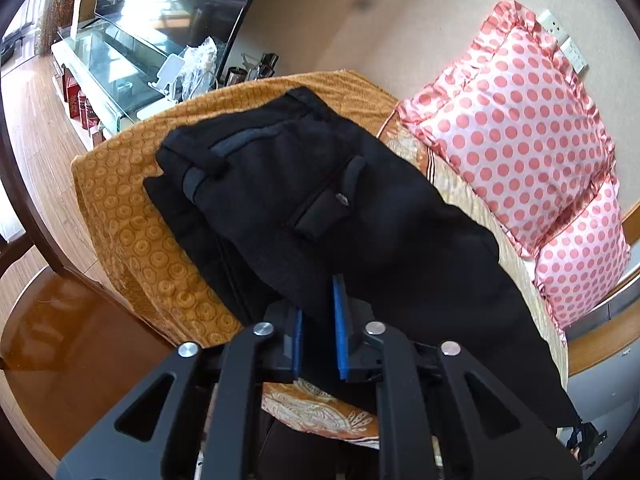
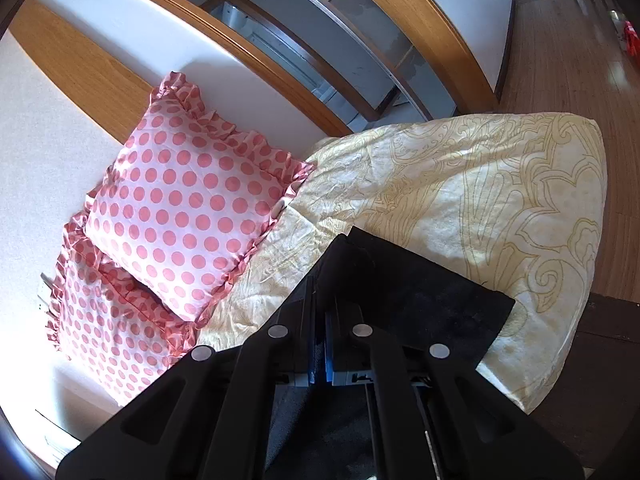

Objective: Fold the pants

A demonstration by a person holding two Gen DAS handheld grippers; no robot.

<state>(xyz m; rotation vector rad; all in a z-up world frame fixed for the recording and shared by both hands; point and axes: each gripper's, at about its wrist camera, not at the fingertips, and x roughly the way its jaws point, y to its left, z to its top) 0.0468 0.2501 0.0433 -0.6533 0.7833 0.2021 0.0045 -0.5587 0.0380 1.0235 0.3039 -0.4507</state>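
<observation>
Black pants (image 1: 340, 208) lie on the bed, waistband and back pocket toward the far end, folded lengthwise over an orange patterned blanket (image 1: 132, 220). My left gripper (image 1: 318, 320) has its blue pads closed on the near edge of the pants fabric, which passes between them. In the right wrist view my right gripper (image 2: 320, 320) is shut on a leg end of the pants (image 2: 420, 300), which drapes over its fingers above a cream quilt (image 2: 480, 200).
Two pink polka-dot pillows (image 1: 520, 140) lie at the head of the bed, also in the right wrist view (image 2: 180, 208). A glass TV stand (image 1: 108, 60) with bottles and cups stands beyond the bed. A wooden headboard (image 2: 280, 68) and wooden floor (image 2: 560, 60) surround the bed.
</observation>
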